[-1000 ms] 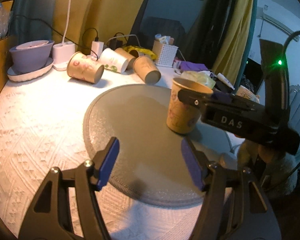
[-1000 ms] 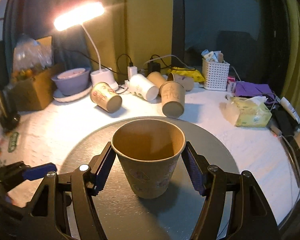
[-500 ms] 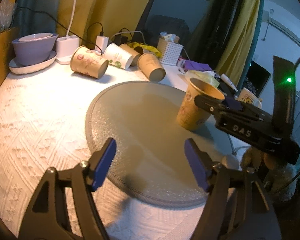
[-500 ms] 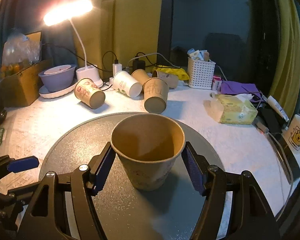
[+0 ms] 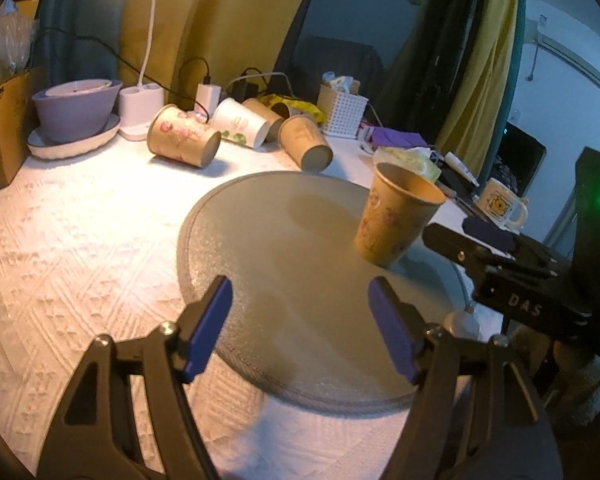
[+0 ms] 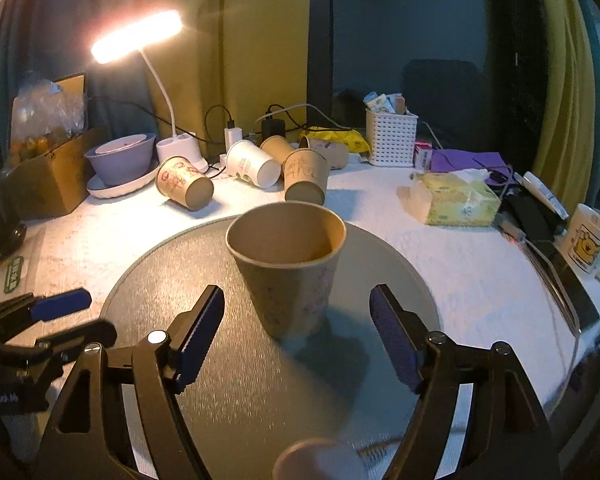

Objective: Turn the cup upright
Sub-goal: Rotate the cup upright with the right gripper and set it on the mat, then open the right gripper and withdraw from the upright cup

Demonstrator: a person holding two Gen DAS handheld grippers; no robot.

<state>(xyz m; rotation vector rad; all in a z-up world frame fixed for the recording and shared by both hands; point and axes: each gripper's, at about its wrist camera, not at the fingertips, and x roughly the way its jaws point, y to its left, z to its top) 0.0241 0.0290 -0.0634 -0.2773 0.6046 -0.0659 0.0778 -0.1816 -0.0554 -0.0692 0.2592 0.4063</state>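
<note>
Item, cup (image 6: 286, 268): brown paper, printed sides; we find it standing mouth up on the round grey mat (image 6: 204, 392), base flat so far as we can judge, toward the mat's far right part in the left wrist view (image 5: 398, 220); it leans on nothing and nothing grips it.

Item, right tool (image 6: 296, 334): jaws spread wide, blue pads either side of the cup's lower wall with clear gaps between; we record it as released, holding nothing; it sits just short of the cup.

Item, left tool (image 5: 300, 330): jaws likewise parted, empty, hovering over the near part of the mat, well apart from the cup.

Item, surroundings: several paper cups (image 6: 186, 182) lying on their sides at the back of the worktop (image 6: 456, 264); a lit desk lamp (image 6: 138, 36); a purple bowl (image 6: 122, 158); a white basket (image 6: 390, 136); a tissue pack (image 6: 454, 200); a mug (image 6: 590, 244) at the right edge.

Status, in our judgement: the flip is done for this cup, upright and let go; what is left appears to be only drawing both tools clear without knocking it; whether the lying cups belong to the task we cannot tell.
</note>
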